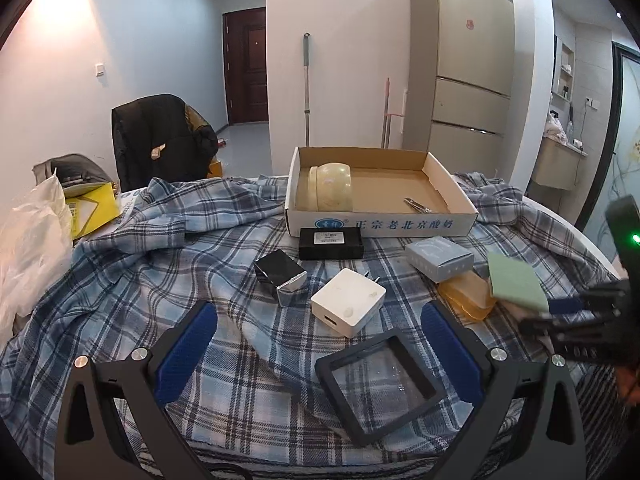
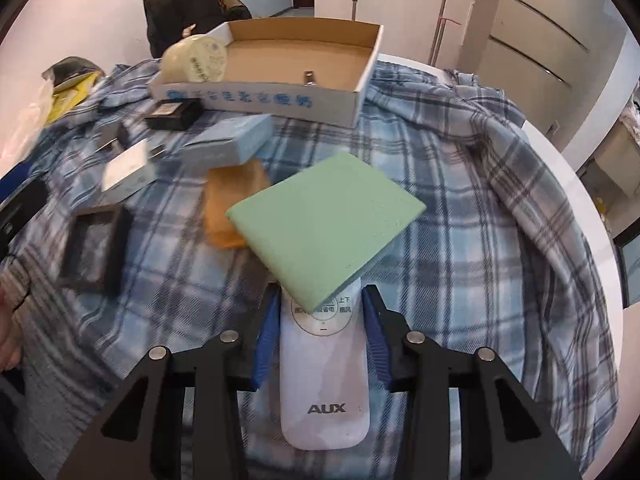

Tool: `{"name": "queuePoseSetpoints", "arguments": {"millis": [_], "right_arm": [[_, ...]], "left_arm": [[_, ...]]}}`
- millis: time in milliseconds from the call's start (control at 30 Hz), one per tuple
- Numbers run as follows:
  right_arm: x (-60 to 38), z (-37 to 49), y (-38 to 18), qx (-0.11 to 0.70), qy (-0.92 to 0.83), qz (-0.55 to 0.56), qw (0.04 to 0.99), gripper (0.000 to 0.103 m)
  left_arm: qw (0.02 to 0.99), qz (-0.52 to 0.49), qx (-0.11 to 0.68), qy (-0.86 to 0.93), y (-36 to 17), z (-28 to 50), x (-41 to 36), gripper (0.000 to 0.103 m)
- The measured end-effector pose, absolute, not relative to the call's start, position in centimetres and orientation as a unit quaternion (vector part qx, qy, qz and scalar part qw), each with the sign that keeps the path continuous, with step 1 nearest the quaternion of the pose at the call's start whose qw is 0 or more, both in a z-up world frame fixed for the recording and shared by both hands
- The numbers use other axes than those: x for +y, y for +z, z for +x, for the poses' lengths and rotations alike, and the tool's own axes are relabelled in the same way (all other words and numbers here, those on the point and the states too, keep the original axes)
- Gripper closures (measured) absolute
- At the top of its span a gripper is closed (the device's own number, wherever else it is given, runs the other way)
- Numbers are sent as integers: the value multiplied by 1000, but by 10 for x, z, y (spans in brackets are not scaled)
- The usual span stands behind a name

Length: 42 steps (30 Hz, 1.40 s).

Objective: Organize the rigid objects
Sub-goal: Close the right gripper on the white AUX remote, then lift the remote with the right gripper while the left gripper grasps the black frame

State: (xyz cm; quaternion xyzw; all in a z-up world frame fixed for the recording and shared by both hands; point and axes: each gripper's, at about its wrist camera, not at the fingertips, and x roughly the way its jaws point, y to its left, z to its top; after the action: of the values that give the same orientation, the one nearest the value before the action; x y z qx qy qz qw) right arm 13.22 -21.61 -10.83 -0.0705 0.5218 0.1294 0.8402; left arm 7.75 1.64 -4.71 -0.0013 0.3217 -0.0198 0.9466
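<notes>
My right gripper (image 2: 322, 304) points down at the plaid cloth, shut on a white AUX remote (image 2: 324, 380), one blue pad against each long side. A flat green tile (image 2: 324, 220) rests tilted over the remote's far end. In the left wrist view that gripper (image 1: 560, 312) and the green tile (image 1: 516, 284) sit at the right edge. My left gripper (image 1: 320, 340) hangs open and wide, holding nothing; a white charger (image 1: 348, 300) and a black frame (image 1: 380, 384) lie on the cloth between its fingers. A cardboard box (image 1: 380, 226) at the back holds a cream jar (image 1: 330, 192) and a nail clipper (image 1: 416, 205).
On the cloth lie a black box (image 1: 330, 242), a black-and-silver charger (image 1: 280, 276), a pale blue box (image 1: 438, 258) and an orange case (image 1: 466, 296). A white bag (image 1: 28, 248) sits far left. A chair with a dark jacket (image 1: 160, 140) and a fridge (image 1: 468, 60) stand behind.
</notes>
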Motion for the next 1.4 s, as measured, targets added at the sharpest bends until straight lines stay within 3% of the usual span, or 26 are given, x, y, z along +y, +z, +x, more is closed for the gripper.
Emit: {"name": "queuePoseSetpoints", "arguments": {"millis": [133,467,833,1167,1400], "right_arm": [[-210,118,-114,543,154,-59,823,62],[-201,124,-115,519,155,-86,836,64],[-226,118,-103,480,125,-42,868,64],[-236,116,-102,458,126,-24,880,64],[-231,113,-106,455,123,-41,881,64]], "left_arm": [[949,3,316,-22,-45,75,15,0],[948,-3,319,-15,-45,77,18,0],[960,31,279,4,-31,62,9,0],[935,31,352,-19,-37,80,-18,0],[919,-48,389,-37,-29,93,-12,0]]}}
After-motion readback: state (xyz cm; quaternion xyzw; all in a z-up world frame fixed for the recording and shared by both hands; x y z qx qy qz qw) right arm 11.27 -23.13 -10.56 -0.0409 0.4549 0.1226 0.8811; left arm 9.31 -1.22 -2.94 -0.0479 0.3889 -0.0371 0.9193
